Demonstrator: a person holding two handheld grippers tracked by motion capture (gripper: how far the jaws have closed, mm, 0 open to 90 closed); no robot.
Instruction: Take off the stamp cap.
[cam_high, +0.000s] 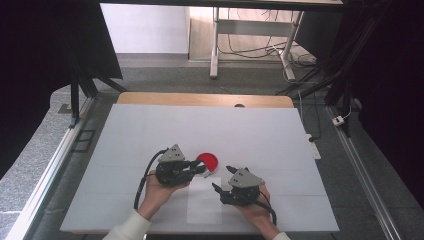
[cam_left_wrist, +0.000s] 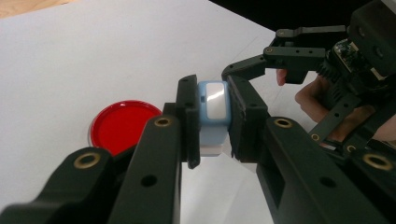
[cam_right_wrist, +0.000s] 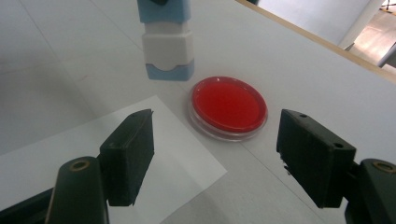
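Observation:
My left gripper (cam_left_wrist: 214, 122) is shut on a light-blue and white stamp (cam_left_wrist: 214, 105), its black pads pressing both sides. In the right gripper view the stamp (cam_right_wrist: 168, 51) hangs upright, its blue foot close over the table just left of a round red dish (cam_right_wrist: 229, 105). From above, the left gripper (cam_high: 202, 169) points right at the red dish (cam_high: 208, 161). The right gripper (cam_high: 223, 178) stands open to its right, nothing between its jaws. Seen along its own jaws, the right gripper (cam_right_wrist: 219, 154) faces the dish over a white paper sheet (cam_right_wrist: 187, 163).
The white paper sheet (cam_high: 204, 205) lies near the front edge of the white-covered table (cam_high: 150, 130), between both hands. A wooden edge (cam_high: 200, 99) borders the far side. Table legs and cables stand on the floor beyond.

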